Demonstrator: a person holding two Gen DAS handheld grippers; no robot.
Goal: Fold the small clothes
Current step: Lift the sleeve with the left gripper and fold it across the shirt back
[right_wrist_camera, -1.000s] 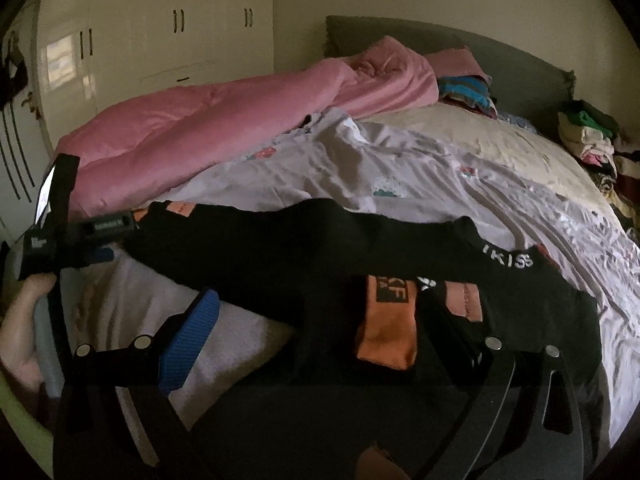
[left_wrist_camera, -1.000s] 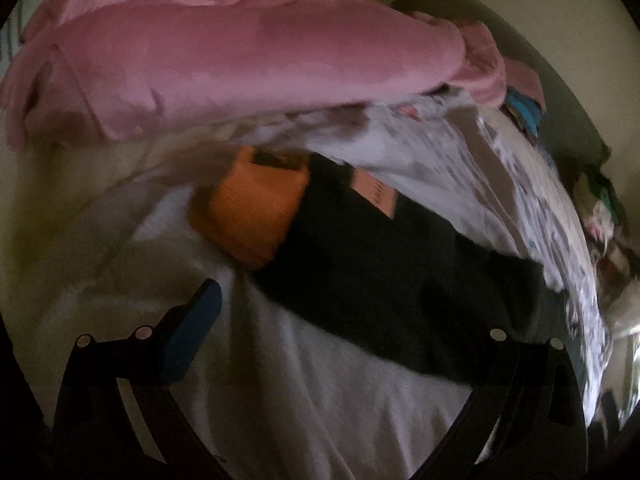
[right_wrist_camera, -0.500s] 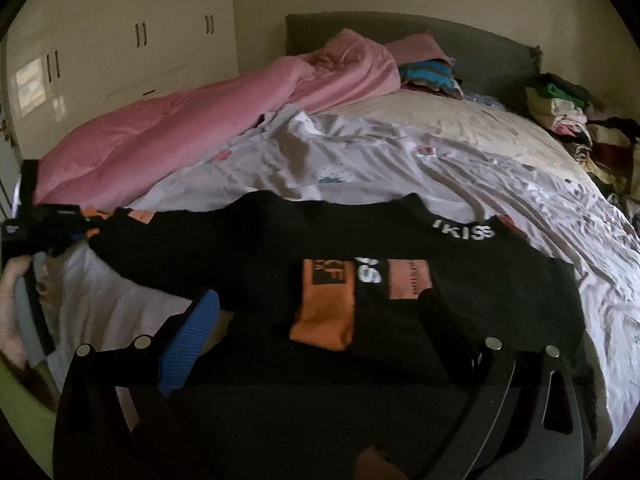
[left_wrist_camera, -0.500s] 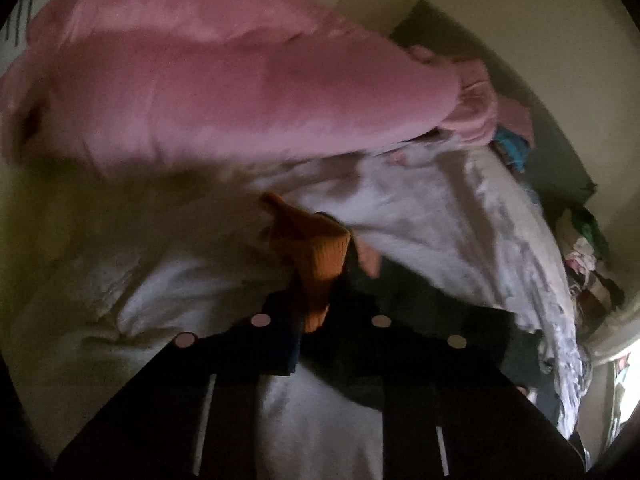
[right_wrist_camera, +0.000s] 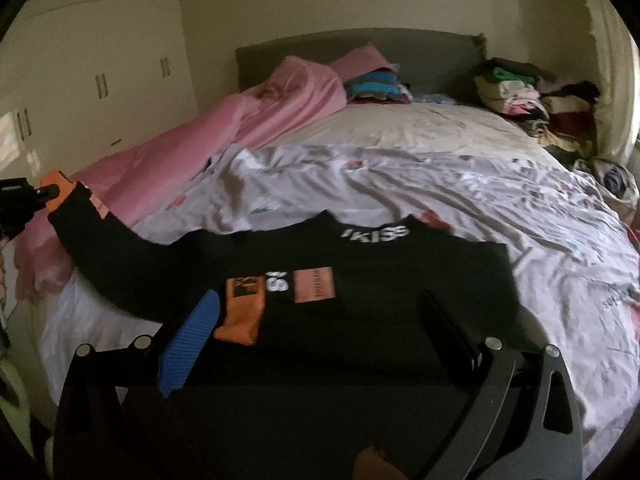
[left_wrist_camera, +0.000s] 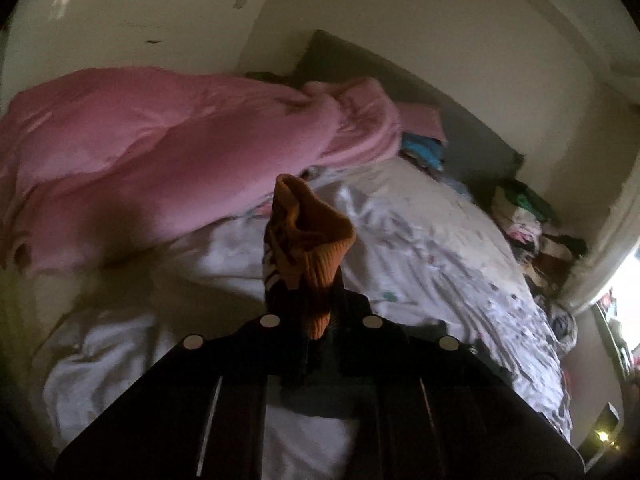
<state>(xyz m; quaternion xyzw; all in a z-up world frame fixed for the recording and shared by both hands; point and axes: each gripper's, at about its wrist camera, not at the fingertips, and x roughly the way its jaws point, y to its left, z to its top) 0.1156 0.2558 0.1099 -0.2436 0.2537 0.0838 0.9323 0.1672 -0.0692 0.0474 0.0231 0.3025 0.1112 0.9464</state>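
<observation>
A black sweater [right_wrist_camera: 360,264] with white lettering and orange patches lies spread on the bed. One sleeve is folded across its chest, its orange cuff [right_wrist_camera: 240,312] near my right gripper's blue finger pad [right_wrist_camera: 188,344]. My right gripper [right_wrist_camera: 320,300] hovers open just above the sweater's lower part, holding nothing. The other sleeve stretches out to the left and rises off the bed. My left gripper [left_wrist_camera: 316,320] is shut on that sleeve's orange cuff [left_wrist_camera: 316,240], which sticks up past the fingers. In the right wrist view this held cuff [right_wrist_camera: 56,188] is at the far left edge.
A pink duvet [right_wrist_camera: 200,152] is heaped along the left side of the bed. Stacks of folded clothes [right_wrist_camera: 376,84] sit by the grey headboard [right_wrist_camera: 420,48], more [right_wrist_camera: 516,88] at the far right. A rumpled pale printed sheet [right_wrist_camera: 460,192] covers the mattress. Wardrobe doors [right_wrist_camera: 100,60] stand at left.
My left gripper went from wide open to shut on the orange cuff, then lifted it and the sleeve off the bed. My right gripper stayed open and shifted over the sweater.
</observation>
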